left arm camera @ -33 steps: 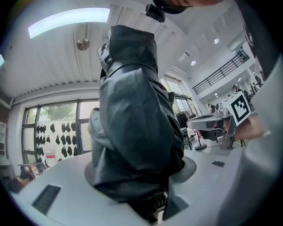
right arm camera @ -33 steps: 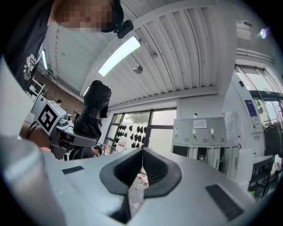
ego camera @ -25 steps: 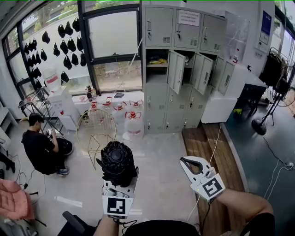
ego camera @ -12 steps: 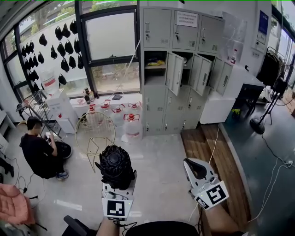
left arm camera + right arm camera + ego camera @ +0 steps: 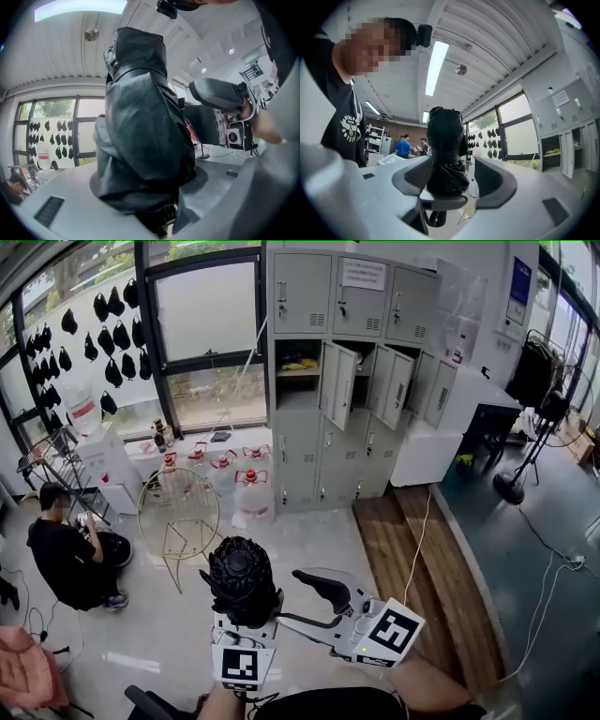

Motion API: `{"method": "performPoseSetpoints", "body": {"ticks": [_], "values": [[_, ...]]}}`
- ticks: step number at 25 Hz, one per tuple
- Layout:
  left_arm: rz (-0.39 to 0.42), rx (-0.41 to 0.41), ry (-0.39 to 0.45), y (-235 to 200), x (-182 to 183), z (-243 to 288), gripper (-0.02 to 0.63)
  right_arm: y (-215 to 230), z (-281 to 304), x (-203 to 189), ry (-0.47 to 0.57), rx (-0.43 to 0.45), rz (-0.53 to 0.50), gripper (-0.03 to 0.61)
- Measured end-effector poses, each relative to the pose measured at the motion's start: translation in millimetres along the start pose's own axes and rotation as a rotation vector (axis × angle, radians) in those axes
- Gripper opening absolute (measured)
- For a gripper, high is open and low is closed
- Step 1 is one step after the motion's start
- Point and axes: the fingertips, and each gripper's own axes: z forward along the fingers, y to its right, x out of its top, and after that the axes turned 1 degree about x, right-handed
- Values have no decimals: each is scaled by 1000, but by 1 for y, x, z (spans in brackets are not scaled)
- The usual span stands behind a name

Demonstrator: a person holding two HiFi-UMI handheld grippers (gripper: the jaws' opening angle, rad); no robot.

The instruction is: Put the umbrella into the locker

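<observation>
Umbrella (image 5: 240, 579), folded and black, pinched upright in left gripper (image 5: 245, 617), well apart from the locker (image 5: 302, 296).
Right gripper (image 5: 292, 599) jaws opening either side of the umbrella, not pinching it; locker doors (image 5: 337, 385) ajar across the floor (image 5: 309, 540).

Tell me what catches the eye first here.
A folded black umbrella stands upright in the left gripper, low centre of the head view. The right gripper reaches in beside it, jaws opening around the umbrella. Behind stands a grey locker bank with several doors open.
</observation>
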Motion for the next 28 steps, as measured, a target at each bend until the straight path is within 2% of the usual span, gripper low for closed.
{"method": "performPoseSetpoints", "body": {"ticks": [6, 10, 15, 22, 28], "values": [[57, -59, -36, 21, -6, 25, 249, 9, 21, 10, 14, 60, -4, 302], [63, -107, 46, 32, 1, 44, 249, 27, 23, 16, 34, 76, 2, 301], [60, -74, 74, 19, 1, 70, 262, 57, 34, 13, 28, 118, 80, 281], [46, -94, -3, 8, -21, 114, 290, 121, 48, -8, -3, 88, 244, 275], [-2, -89, -53, -2, -36, 150, 276, 164, 56, -24, 0, 76, 308, 276]]}}
